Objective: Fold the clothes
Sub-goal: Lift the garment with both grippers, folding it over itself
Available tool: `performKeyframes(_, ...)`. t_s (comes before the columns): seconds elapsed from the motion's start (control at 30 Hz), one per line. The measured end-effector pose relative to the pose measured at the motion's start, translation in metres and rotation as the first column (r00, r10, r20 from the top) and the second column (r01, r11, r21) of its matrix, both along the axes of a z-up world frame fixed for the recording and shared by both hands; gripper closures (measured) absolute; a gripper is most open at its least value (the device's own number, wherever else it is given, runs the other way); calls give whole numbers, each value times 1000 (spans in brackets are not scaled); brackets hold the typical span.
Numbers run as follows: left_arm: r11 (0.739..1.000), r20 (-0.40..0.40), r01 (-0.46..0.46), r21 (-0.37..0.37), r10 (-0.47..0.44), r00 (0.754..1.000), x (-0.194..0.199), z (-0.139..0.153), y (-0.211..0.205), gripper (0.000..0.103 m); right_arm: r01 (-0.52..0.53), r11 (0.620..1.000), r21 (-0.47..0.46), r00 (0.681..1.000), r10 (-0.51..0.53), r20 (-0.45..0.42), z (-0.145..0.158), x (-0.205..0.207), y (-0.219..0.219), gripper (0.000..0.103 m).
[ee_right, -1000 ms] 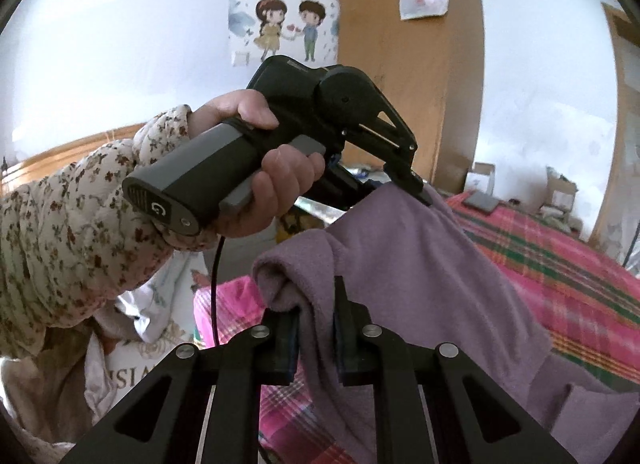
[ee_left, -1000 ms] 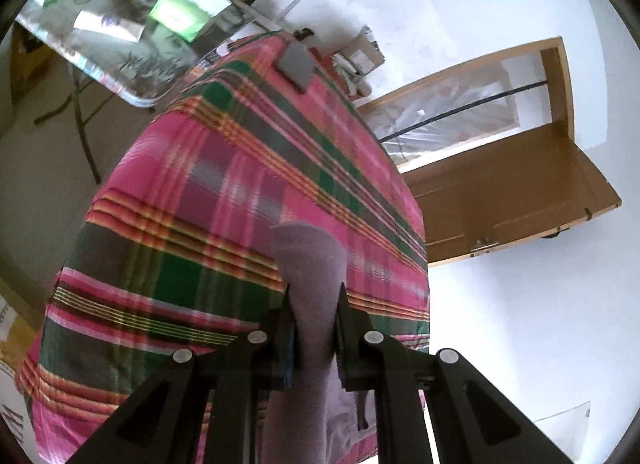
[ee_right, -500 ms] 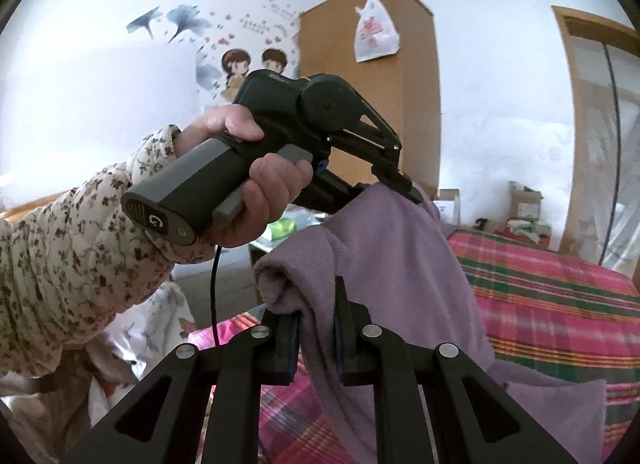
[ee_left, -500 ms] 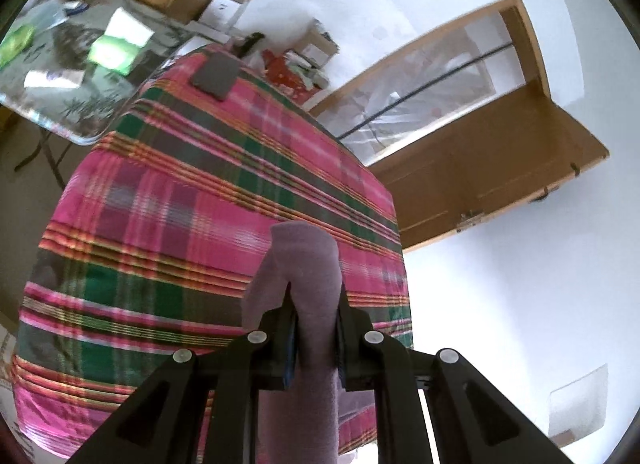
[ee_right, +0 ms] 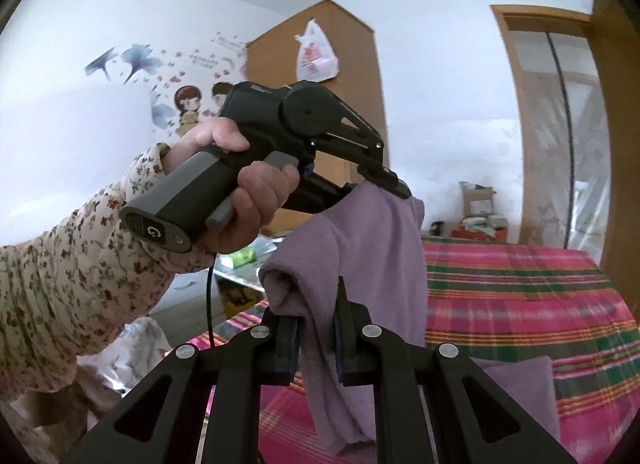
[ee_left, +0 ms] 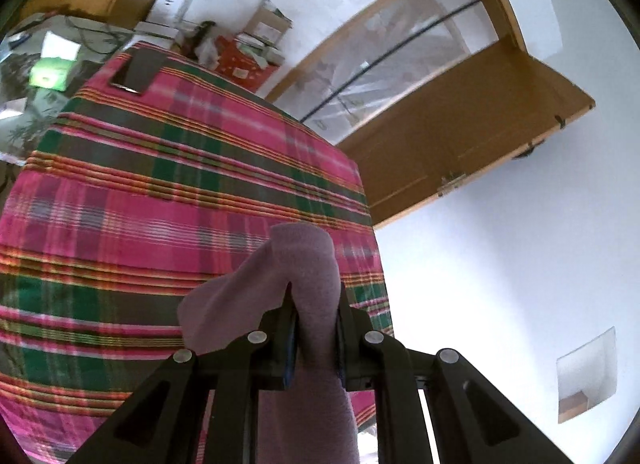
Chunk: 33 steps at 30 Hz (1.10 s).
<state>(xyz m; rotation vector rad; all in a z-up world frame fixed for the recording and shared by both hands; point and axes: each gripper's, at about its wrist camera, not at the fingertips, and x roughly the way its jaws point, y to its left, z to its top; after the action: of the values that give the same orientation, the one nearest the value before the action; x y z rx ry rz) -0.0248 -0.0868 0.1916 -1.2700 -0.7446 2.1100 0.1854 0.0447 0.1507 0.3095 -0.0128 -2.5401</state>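
Below, a pink-green plaid bedspread (ee_left: 160, 192) meets white walls (ee_left: 500, 264), wooden door (ee_left: 460, 136).

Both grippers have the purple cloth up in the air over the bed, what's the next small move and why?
Probably draw the two grippers apart to pull the purple cloth taut. The left gripper and right gripper each pinch a bunched corner, and the cloth sags between them above the plaid bed, so it needs flattening before laying down.
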Motion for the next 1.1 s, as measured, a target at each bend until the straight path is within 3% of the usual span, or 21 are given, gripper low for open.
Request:
performKeyframes(0.57,985,75,163,-57,-159,985,-22,-12,118,87,222,974,-45,974,-219,64,-3,9,88,89)
performKeyframes(0.93,966,167,229,-124,-207,964,-40,-46,182,86,323,944,-67,941,-312,129,-26,7,133,89)
performKeyframes(1.1,959,223,251,-131,-219,950,-52,-68,204,85,362,925,-114,919,-335,207,-40,-1,160,89)
